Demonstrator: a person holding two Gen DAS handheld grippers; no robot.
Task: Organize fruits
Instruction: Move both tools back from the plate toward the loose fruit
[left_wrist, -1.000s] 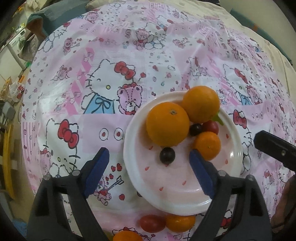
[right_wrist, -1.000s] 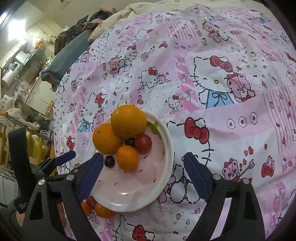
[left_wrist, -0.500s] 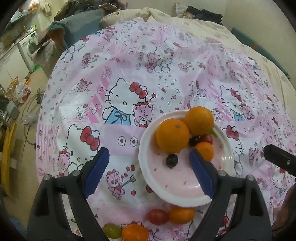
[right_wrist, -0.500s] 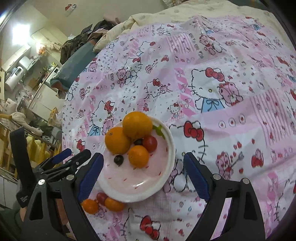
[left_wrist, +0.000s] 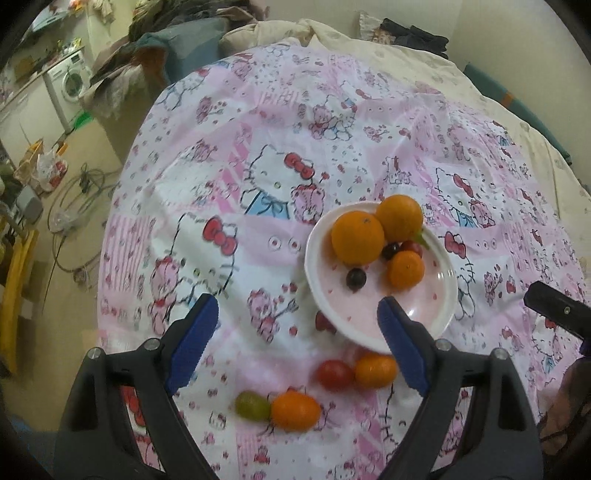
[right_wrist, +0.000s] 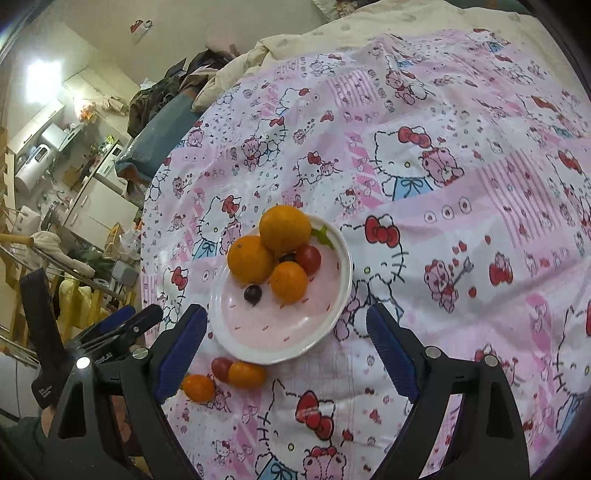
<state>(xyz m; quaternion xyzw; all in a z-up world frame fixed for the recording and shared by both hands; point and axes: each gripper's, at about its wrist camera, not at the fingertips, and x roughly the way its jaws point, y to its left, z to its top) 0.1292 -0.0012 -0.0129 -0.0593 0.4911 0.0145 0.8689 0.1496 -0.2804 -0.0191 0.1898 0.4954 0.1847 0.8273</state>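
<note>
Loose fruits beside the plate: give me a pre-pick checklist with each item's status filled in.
1. Left gripper open, empty: ok.
2. Right gripper open, empty: ok.
3. Green grape, small orange, cherry tomato and second small orange lie on the tablecloth, off the plate: not ok.
4. Plate's near half free for them: ok.
5. Grape touches its orange, complicating a single pick: not ok.
6. More fruit hidden behind the grippers: cannot tell.

Round table under pink cartoon-cat tablecloth (left_wrist: 280, 140). White plate (left_wrist: 439, 314) sits on it. Just beside plate on the cloth: cherry tomato (left_wrist: 334, 373), two small oranges (left_wrist: 375, 370) (left_wrist: 295, 410), green grape (left_wrist: 252, 405).
</note>
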